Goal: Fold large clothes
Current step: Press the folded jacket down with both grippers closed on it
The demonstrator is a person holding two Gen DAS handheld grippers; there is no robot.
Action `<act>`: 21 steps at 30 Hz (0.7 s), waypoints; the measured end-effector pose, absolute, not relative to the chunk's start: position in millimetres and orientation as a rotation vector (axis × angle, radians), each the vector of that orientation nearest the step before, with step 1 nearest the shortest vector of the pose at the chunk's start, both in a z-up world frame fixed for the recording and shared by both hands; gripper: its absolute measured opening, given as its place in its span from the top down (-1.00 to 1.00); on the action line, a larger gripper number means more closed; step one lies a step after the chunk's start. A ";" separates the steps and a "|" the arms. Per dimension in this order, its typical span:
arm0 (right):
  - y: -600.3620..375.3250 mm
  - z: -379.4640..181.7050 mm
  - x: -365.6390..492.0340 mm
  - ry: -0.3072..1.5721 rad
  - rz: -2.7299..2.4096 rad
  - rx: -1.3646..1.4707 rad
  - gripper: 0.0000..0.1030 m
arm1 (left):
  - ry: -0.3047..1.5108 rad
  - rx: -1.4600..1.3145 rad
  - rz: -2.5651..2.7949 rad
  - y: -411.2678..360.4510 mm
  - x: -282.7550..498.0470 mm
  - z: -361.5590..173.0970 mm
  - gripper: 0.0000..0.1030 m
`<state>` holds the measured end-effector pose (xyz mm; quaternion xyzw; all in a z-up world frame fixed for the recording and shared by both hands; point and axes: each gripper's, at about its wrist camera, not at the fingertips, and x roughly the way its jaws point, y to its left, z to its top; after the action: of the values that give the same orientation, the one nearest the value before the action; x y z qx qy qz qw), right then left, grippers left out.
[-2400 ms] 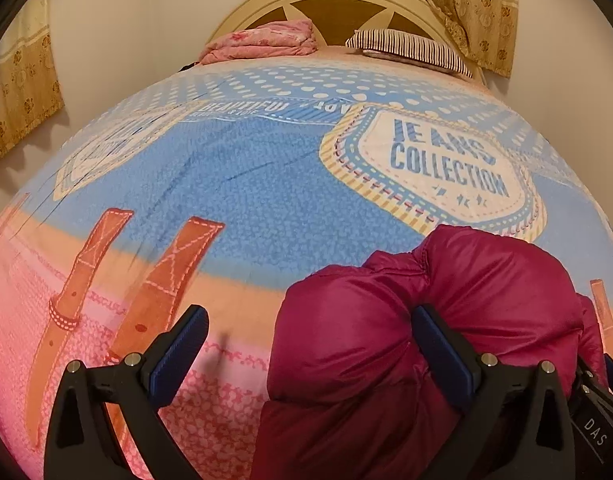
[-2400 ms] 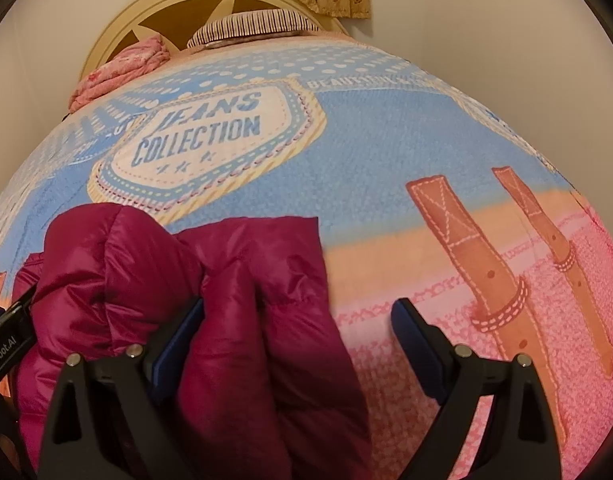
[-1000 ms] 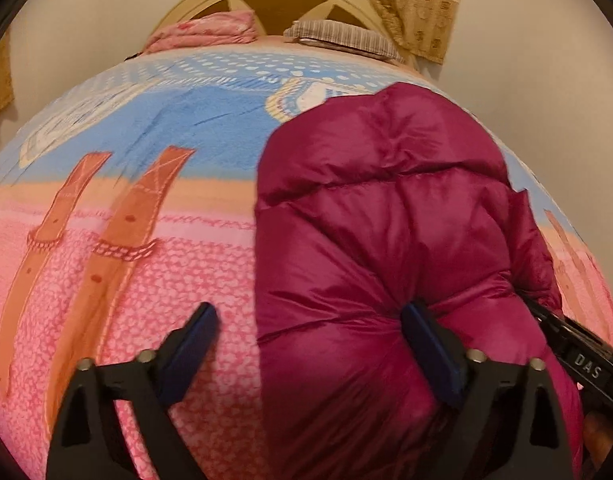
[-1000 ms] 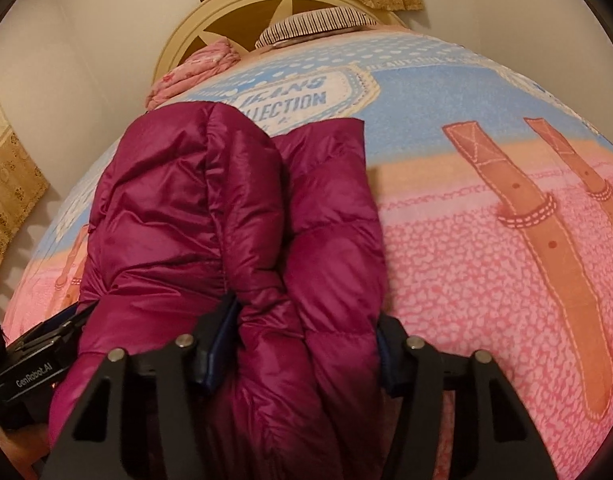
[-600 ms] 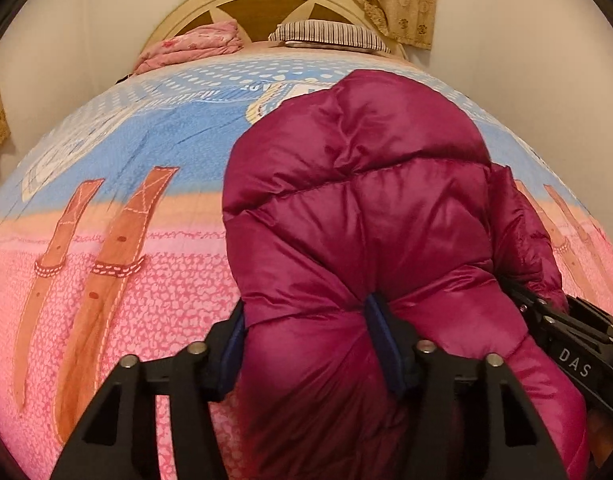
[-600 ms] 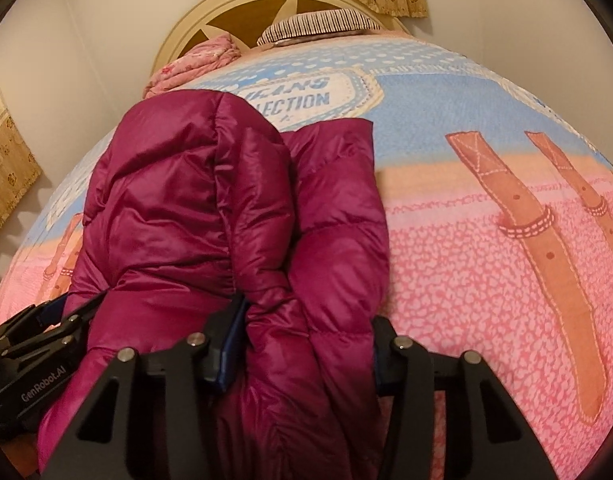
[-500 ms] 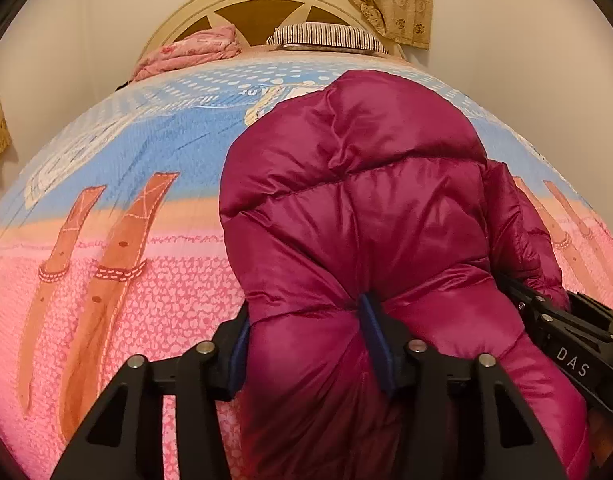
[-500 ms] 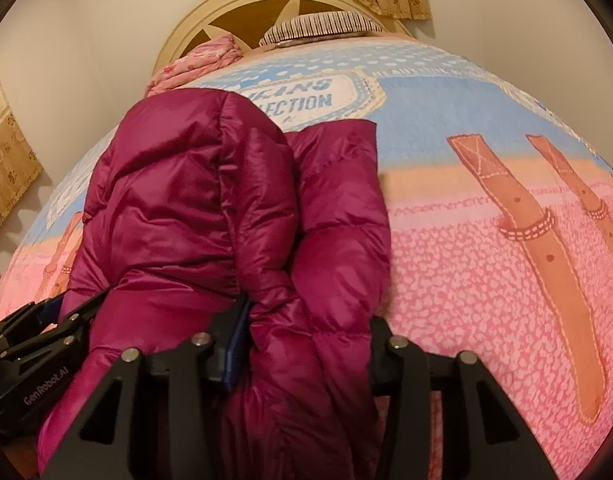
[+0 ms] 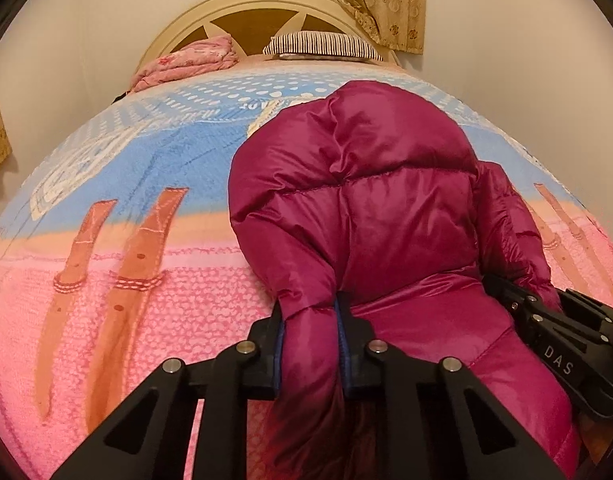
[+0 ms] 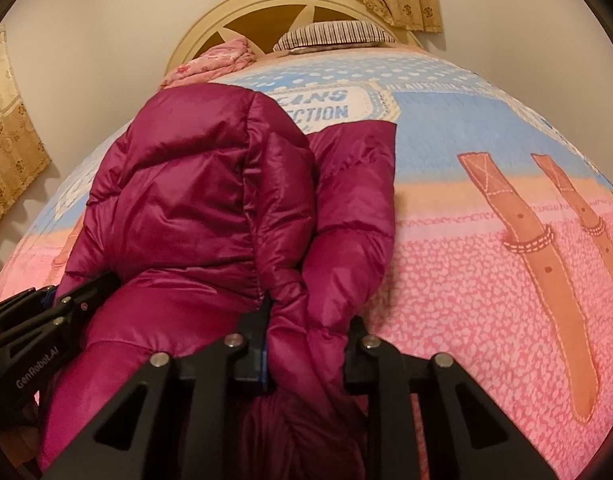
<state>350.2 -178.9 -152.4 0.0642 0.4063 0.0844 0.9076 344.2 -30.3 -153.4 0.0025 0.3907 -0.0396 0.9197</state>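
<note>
Both the left gripper [image 9: 310, 344] and right gripper [image 10: 306, 344] are closing on slick puffy jacket [image 9: 358, 208] edges low in frame, so it'll probably slip out when lifted.

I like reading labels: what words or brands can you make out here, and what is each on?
"DAS": on the right tongs.
"GenRobot.AI": on the left tongs.
"...EANS ...ECTION": on the bedspread, partly hidden by the jacket.
Smaller bedspread lettering: too blurred.
</note>
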 end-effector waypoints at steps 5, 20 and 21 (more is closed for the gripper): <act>-161.2 -145.0 343.8 0.836 0.225 0.126 0.57 | 0.773 -0.035 -0.058 -6.7 328.3 -140.2 0.61; -73.4 -124.7 332.2 0.816 0.415 0.095 0.59 | 0.702 -0.080 0.077 83.0 274.6 -112.5 0.62; -69.7 -123.8 332.2 0.814 0.425 0.093 0.59 | 0.697 -0.081 0.086 87.8 271.8 -111.0 0.62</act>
<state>332.2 -69.7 -123.8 0.0447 0.3928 0.2049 0.8954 271.8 87.8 -111.0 -0.0398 0.3412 0.0420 0.9382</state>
